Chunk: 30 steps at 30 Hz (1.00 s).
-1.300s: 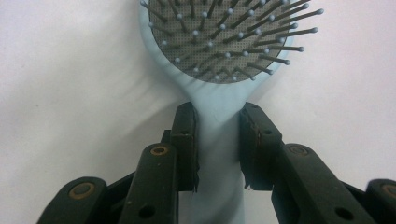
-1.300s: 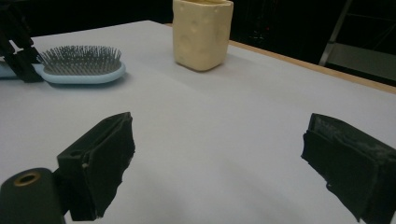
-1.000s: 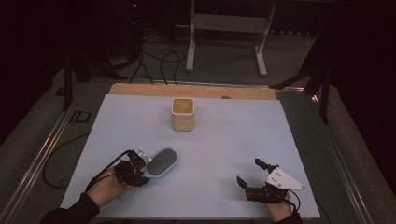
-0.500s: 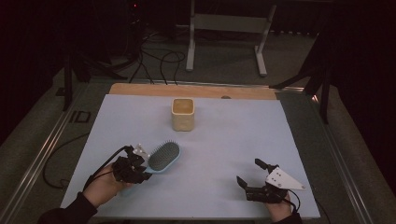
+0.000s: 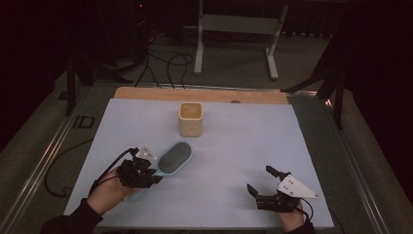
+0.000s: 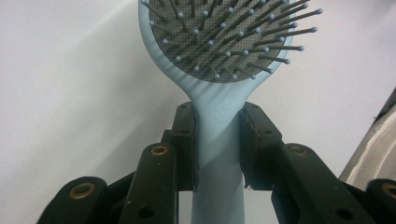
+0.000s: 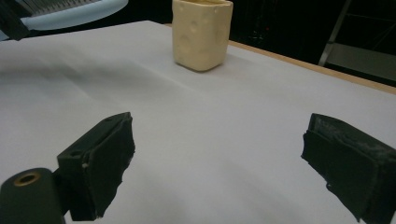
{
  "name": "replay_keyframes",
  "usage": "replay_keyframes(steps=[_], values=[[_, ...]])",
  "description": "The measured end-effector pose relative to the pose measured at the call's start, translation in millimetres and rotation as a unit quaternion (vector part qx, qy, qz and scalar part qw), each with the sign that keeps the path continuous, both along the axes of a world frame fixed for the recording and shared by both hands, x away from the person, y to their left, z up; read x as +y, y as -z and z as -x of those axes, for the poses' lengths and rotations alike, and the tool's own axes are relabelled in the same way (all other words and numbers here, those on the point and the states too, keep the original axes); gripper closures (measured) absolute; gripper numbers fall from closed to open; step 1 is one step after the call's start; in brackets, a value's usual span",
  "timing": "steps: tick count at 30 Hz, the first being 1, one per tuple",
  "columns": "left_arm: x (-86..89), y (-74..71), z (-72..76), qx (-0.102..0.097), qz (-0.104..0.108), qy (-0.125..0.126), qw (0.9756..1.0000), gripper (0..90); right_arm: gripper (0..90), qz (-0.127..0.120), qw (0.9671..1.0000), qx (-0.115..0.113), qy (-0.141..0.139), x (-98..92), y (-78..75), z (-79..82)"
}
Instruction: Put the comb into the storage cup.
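A light blue hairbrush (image 5: 174, 158) with grey bristles is held above the white table at the front left. My left gripper (image 5: 146, 171) is shut on its handle (image 6: 217, 154), and the brush head (image 6: 229, 37) points away toward the middle. A cream square cup (image 5: 190, 119) stands upright farther back, near the table's centre; it appears in the right gripper view too (image 7: 201, 32). My right gripper (image 5: 265, 186) rests open at the front right, nothing between its jaws (image 7: 219, 172).
The white sheet (image 5: 243, 146) covers the table, with a wooden strip (image 5: 195, 93) along its far edge. A metal stand (image 5: 236, 34) and cables lie on the dark floor beyond. Metal rails run along both table sides.
The left gripper has lifted the hairbrush and carried it a little forward and up toward the cup. The right gripper has stayed in place.
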<state>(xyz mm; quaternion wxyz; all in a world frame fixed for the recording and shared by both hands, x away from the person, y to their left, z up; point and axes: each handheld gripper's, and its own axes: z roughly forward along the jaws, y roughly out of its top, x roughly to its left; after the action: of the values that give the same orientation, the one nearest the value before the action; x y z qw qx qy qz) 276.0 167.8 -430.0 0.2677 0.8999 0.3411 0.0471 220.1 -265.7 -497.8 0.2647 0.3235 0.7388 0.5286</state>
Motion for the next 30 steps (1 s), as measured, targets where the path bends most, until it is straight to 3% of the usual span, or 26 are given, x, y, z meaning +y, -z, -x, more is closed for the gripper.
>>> replay_keyframes(steps=[16,25,30], values=[[-3.6,-22.4,-6.0,-0.032,0.034,-0.001,0.9989,70.3,8.7,-0.002,1.0000,-0.002,0.001,-0.5,-0.6,0.3],[-7.8,-35.8,-13.9,-0.063,0.050,-0.008,0.9967,70.3,8.7,-0.005,1.0000,-0.001,0.004,-1.4,-1.4,0.6],[-10.8,-41.6,-18.8,-0.068,0.060,-0.003,0.9959,70.3,8.6,-0.004,1.0000,-0.002,0.003,-1.6,-1.1,0.2]])
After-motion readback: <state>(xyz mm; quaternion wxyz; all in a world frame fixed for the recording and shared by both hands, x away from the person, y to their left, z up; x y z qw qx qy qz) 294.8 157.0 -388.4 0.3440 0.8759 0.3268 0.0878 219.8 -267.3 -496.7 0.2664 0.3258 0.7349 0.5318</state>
